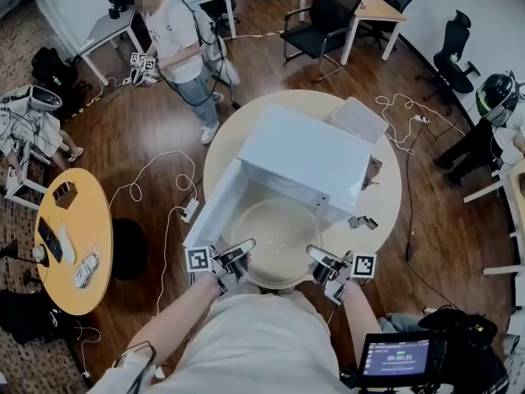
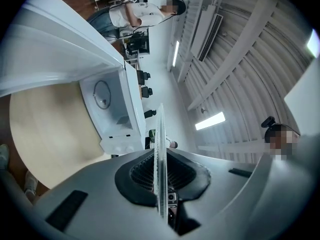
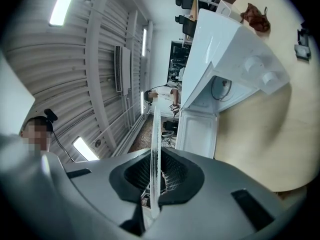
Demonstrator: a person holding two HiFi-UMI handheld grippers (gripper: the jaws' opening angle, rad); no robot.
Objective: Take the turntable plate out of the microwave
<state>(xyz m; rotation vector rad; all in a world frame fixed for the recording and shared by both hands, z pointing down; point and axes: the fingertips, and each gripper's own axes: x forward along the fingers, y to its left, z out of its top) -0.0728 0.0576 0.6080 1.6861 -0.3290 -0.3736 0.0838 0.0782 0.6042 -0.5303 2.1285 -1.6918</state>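
One round, pale counter (image 1: 385, 199) carries a white microwave (image 1: 305, 156); its door (image 1: 217, 208) stands open at the left of the head view, and the cavity faces the person. The clear glass turntable plate (image 1: 276, 245) is outside the cavity, in front of the opening, just beside the open door and over the near edge of the counter; it lies roughly level and is held off the surface. The left gripper (image 1: 239, 254) grips the plate's left rim and the right gripper (image 1: 320, 258) its right rim. In each gripper view the glass runs edge-on between the ribbed pads, with both jaws closed tight on it. A small dark object (image 1: 362, 222) lies on the counter to the right of the microwave, apart from the plate.
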